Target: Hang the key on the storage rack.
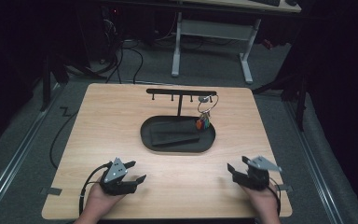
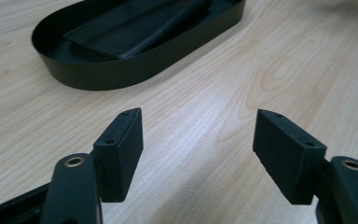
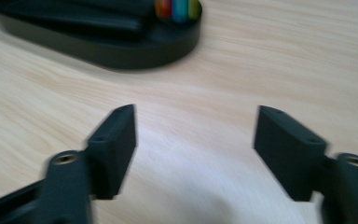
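Observation:
A black oval tray (image 1: 149, 140) sits mid-table with a flat black block (image 1: 173, 134) lying in it. From the tray rises a black T-shaped rack (image 1: 181, 92) with several pegs. A key ring with a multicoloured tag (image 1: 203, 122) hangs from a right-hand peg, over the tray's right end. My left gripper (image 1: 134, 171) rests open near the front left edge, nothing between its jaws; the tray (image 2: 98, 77) lies ahead of it. My right gripper (image 1: 237, 165) stands open at the front right, and ahead of it are the tray (image 3: 121, 53) and coloured tag (image 3: 177, 8).
The wooden table (image 1: 112, 116) has bare room left and right of the tray and across the front strip between the grippers. Beyond the table stand a white desk frame (image 1: 247, 56) and cables (image 1: 121, 60) on a grey floor.

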A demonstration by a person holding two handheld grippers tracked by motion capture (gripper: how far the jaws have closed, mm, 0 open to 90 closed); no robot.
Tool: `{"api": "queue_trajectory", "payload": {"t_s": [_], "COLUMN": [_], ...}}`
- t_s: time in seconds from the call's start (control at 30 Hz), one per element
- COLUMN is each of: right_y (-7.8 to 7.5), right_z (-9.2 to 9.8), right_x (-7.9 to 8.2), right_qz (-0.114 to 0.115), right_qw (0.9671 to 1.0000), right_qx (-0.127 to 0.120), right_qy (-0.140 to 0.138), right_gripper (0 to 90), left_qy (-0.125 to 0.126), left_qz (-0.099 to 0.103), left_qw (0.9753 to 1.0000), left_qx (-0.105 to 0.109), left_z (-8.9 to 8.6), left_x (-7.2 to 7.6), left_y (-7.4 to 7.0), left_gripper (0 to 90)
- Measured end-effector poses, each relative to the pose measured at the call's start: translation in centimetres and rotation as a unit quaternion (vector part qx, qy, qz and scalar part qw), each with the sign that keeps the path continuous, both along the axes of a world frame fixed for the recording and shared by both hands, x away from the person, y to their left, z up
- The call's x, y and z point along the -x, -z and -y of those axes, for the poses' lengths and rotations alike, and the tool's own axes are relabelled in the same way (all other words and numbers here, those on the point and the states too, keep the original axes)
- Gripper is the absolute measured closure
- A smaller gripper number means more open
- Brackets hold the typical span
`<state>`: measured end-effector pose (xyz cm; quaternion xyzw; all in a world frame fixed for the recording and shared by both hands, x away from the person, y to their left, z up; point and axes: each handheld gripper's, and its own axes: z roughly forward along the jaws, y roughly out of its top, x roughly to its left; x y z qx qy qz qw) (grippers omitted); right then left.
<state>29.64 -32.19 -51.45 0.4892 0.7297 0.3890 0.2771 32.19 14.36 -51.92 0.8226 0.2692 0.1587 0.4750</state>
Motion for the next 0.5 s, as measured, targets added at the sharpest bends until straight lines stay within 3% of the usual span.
{"api": "queue_trajectory", "payload": {"t_s": [0.03,0.07,0.1,0.2,0.3,0.5], "right_y": [0.03,-0.03,-0.11,-0.47,-0.54,-0.54], "right_z": [0.12,0.22,0.46,0.74,0.3,0.19], "right_x": [0.09,0.29,0.43,0.25,0.18,0.28], "right_qz": [-0.024,-0.018,-0.006,0.0,0.013,0.015], "right_qw": [0.9996,0.9996,0.9998,0.9989,0.9996,0.9994], "right_qx": [-0.005,0.009,0.007,-0.046,-0.027,-0.031], "right_qy": [-0.017,-0.019,-0.015,0.0,-0.002,0.005], "right_gripper": [27.5,28.3,29.2,28.2,28.2,27.9], "left_qy": [0.003,0.004,0.004,-0.002,-0.001,-0.003], "left_qz": [-0.001,-0.002,-0.003,-0.009,-0.007,-0.002], "left_qw": [1.0,1.0,1.0,1.0,1.0,1.0], "left_qx": [0.002,0.0,-0.001,0.003,0.001,0.008], "left_z": [0.11,0.22,0.3,0.29,0.19,-0.35], "left_x": [0.0,-0.01,-0.03,-0.14,0.05,0.04], "left_y": [0.02,0.05,0.09,0.14,0.02,-0.18], "left_gripper": [33.5,33.4,33.2,33.1,32.9,32.9]}}
